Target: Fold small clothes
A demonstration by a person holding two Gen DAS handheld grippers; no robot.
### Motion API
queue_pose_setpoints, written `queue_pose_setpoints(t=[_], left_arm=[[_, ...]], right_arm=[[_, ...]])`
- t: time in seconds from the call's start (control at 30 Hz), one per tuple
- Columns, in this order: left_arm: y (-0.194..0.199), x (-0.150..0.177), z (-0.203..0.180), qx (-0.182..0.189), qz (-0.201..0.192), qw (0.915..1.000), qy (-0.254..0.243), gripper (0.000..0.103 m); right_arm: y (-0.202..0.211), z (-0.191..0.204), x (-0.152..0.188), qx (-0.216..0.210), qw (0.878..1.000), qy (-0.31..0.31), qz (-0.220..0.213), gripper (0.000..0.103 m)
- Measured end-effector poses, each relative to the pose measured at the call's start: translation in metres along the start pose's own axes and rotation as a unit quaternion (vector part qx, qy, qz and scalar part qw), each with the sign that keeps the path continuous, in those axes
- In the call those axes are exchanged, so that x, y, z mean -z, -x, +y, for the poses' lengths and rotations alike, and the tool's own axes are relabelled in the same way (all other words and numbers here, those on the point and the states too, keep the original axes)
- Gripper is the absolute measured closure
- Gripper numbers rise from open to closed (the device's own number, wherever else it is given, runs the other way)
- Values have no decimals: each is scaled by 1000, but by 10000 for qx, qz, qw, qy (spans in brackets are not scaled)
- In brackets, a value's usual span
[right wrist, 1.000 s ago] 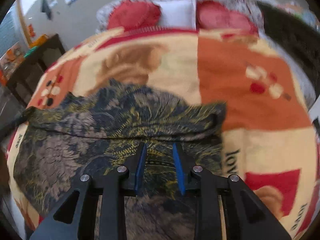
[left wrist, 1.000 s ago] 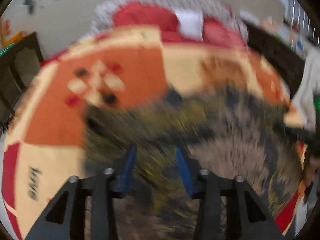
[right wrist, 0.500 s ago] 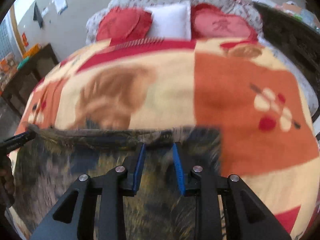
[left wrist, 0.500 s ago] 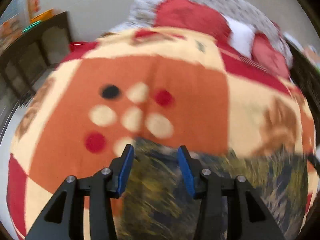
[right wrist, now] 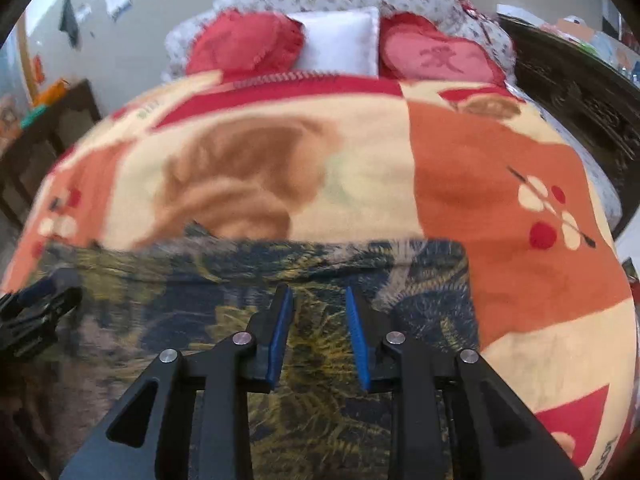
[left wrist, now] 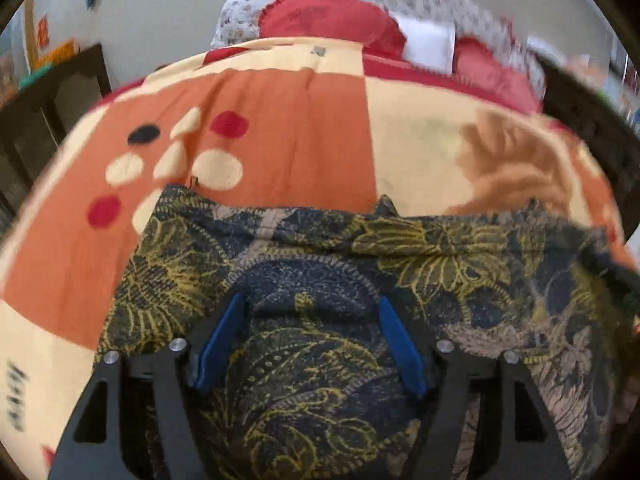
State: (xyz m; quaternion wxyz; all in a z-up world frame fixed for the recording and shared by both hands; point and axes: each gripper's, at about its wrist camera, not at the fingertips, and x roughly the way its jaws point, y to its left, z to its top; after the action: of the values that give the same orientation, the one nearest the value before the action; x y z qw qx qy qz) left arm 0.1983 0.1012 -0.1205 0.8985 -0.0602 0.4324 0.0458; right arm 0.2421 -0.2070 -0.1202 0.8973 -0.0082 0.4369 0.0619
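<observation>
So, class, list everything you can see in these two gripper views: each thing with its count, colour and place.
Garment: one, dark blue with yellow and tan flower print, spread on the near part of the blanket.
Blanket: one, orange, cream and red, covering the bed.
Red cushions: two, either side of the white one, at the head of the bed.
White cushion: one, between them.
Dark cabinet: one, left of the bed.
Left gripper: black, blue pads, jaws just opened wide above the garment.
Right gripper: black, blue pads, jaws partly apart over the garment; grip unclear.
</observation>
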Motion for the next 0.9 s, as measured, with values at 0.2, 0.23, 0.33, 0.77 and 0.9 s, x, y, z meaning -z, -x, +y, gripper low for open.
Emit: queue_pose_setpoints(t=[0.2,0.23,0.33,0.77,0.9], left_arm=[[-1,0,-4,-252,-31,9996,-143,27],[-1,1,-6,-243,-37,9996,-130,27],[-2,1,-8,-261,-40,9996,-119,26],[-6,2,-10,-314,-42,9994,-153,25],[-6,2,-11,-319,-40,9994,-157,25]], right_arm=[[-10,10,5,201,9993,266,-145,72],[-10,14,6,286,9989,335,-157,72],[-10,14,6,272,9990,321,-173,71],[69,41,29,-293,9969,695,-220,70],[47,37,66,-192,9965,768,286,67]])
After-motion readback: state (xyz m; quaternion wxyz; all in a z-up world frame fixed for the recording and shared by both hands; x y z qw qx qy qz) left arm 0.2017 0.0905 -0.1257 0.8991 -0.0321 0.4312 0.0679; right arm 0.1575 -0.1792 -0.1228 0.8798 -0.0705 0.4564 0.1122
